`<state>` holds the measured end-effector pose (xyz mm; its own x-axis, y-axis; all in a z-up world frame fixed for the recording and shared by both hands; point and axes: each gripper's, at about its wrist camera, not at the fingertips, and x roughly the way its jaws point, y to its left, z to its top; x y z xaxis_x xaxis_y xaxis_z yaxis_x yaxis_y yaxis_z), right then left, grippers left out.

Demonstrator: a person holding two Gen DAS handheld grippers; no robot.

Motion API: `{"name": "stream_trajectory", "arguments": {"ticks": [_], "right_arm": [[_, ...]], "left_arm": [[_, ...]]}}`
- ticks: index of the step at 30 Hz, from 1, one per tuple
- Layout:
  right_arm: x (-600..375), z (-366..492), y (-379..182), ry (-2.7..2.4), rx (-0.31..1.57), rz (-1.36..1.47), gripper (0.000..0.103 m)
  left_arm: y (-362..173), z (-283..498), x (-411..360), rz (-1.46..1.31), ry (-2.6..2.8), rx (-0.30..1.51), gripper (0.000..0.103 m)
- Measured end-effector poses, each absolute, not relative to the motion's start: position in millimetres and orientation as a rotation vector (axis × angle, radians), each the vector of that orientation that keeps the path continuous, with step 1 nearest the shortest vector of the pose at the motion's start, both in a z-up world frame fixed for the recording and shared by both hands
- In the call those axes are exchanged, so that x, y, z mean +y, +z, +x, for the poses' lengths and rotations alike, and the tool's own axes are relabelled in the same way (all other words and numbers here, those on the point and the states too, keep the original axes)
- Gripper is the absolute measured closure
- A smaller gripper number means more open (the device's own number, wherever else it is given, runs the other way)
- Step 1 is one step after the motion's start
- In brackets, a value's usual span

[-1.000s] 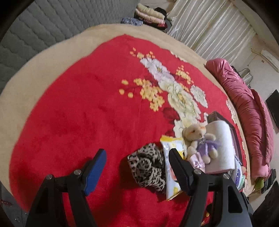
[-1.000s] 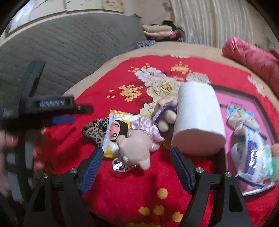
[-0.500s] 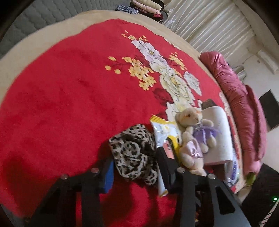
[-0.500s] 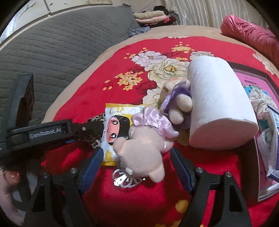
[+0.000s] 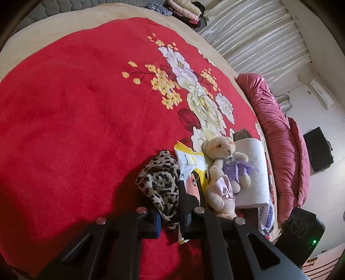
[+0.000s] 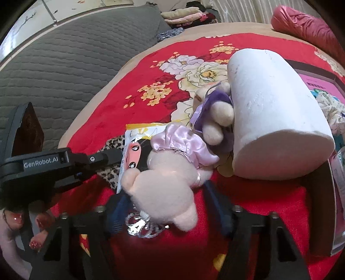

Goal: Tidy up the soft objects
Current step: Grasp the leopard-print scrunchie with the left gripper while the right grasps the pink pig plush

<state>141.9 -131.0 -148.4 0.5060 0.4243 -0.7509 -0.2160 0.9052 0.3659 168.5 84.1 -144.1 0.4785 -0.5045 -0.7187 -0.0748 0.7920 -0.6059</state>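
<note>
A: Left tongs clamped on the leopard-print fabric bundle, lower centre; right tongs closing around the pink plush bear.

B: Seat pads on bear's body first, then lift both straight.

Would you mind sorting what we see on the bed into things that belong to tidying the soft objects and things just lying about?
Part of the job:
- leopard-print cloth, left gripper shut on it
- pink plush toy, between the right gripper jaws, which have just been closing
- cream bear in purple dress

Lying about:
- yellow snack packet
- white paper roll
- folded laundry
- maroon quilt
</note>
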Motion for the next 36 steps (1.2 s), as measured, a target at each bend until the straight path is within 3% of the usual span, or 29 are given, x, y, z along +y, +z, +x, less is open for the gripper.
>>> {"name": "stream_trajectory", "arguments": {"ticks": [4,7,21,36], "right_arm": [[-134,140,-145,0.403,0.949,0.245,0.053],[-134,136,-141,0.433,0.935,0.246,0.057],[-131,109,-118,0.522,0.847,0.167,0.057],[-145,97,-91,0.500,0.734,0.153,0.057]], "left_arm": [[-142,168,84,-0.613,-0.273,1.052,0.092],[-139,167,85,-0.600,-0.264,1.038,0.092],[-87,157,103,-0.462,-0.172,0.867,0.092],[-59,149,95,-0.441,-0.203,0.802,0.092]]}}
